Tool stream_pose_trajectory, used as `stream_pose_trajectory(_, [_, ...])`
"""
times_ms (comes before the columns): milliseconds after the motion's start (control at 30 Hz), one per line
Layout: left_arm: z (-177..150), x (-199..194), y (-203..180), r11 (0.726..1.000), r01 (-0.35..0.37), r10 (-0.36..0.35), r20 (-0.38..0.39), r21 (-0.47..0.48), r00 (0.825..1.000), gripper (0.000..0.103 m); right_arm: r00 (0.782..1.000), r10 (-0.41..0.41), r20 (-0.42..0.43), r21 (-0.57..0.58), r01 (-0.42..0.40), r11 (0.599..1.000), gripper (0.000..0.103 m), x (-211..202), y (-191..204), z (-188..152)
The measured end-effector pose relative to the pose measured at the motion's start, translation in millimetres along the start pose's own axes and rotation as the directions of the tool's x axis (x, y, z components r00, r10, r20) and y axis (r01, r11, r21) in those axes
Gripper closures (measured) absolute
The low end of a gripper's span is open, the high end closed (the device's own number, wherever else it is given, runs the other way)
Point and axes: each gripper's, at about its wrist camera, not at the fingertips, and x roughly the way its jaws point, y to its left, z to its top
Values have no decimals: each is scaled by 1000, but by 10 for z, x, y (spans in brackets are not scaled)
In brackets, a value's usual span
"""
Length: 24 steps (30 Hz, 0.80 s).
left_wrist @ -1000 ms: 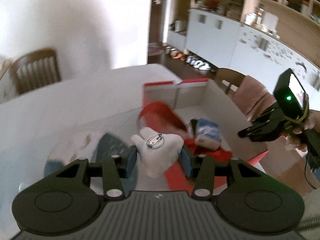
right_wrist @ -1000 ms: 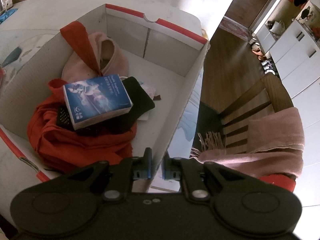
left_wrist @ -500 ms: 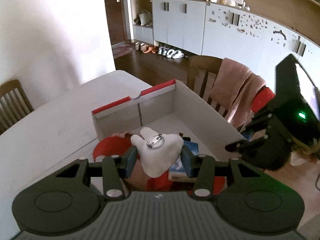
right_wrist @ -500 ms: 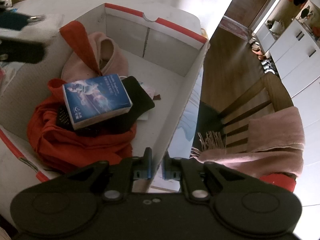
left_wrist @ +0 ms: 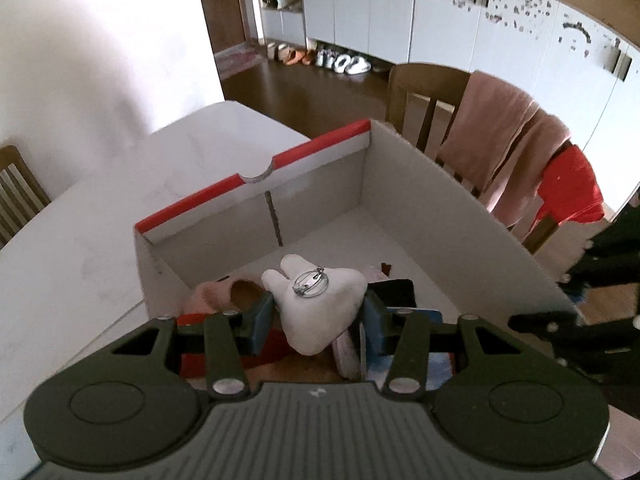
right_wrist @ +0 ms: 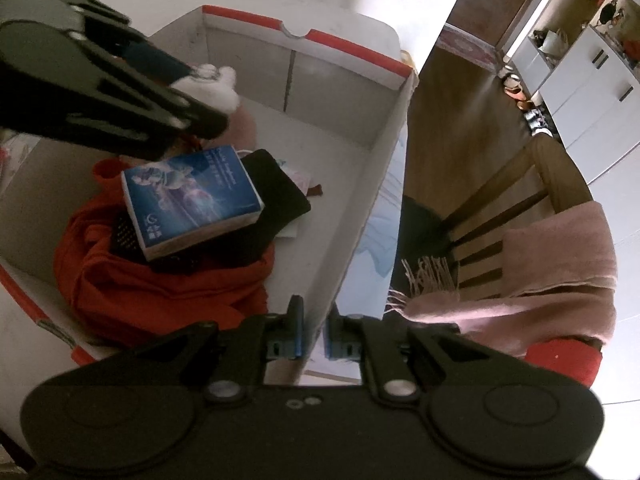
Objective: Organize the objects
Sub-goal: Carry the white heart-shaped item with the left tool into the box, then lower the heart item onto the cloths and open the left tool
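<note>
A white plush brooch (left_wrist: 320,308) with a metal pin on its back sits between the pads of my left gripper (left_wrist: 316,312), which is shut on it. It hangs over the open red-rimmed cardboard box (left_wrist: 304,152), above the pink cloth (left_wrist: 208,292). In the right wrist view the left gripper (right_wrist: 196,88) reaches in from the upper left with the brooch (right_wrist: 218,84). The box (right_wrist: 344,52) holds a blue book (right_wrist: 192,196), a black pouch (right_wrist: 280,196) and a red cloth (right_wrist: 160,292). My right gripper (right_wrist: 318,332) is shut on the box's right wall.
The box stands on a white table (left_wrist: 120,200), close to its edge. Just beyond that edge is a wooden chair (right_wrist: 500,200) draped with a pink scarf (right_wrist: 560,264) and a red garment (left_wrist: 572,188). White cabinets and shoes line the far wall.
My left gripper has carried the brooch from beside the box to over its inside and lower, rolling a little. The right gripper has stayed on the box wall.
</note>
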Motion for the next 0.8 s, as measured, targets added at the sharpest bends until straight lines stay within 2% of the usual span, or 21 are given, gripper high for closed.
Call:
stream_pose_trajectory(400, [66,368,-66,1000,5,-3,-117,19,993,54,1000,10,-6,8,-10,1000,95,2,-16,15])
stream_pose_trajectory(567, [38,410,-42,999,29,-31,-142,-15,989,53,1000,12,-8,8,-12,1000,95,-1,-21,20])
stream_pose_trajectory(700, [26,383,-39,999,42,-44,-130,-20,991,33,1000,15,-7,10,-15,1000,95,-4,-20,20])
stream_pose_trajectory(800, [22,350,-41,999,43,-45,-119,-22,992,33,1000,15,-6,9,-15,1000,95,-7,-18,17])
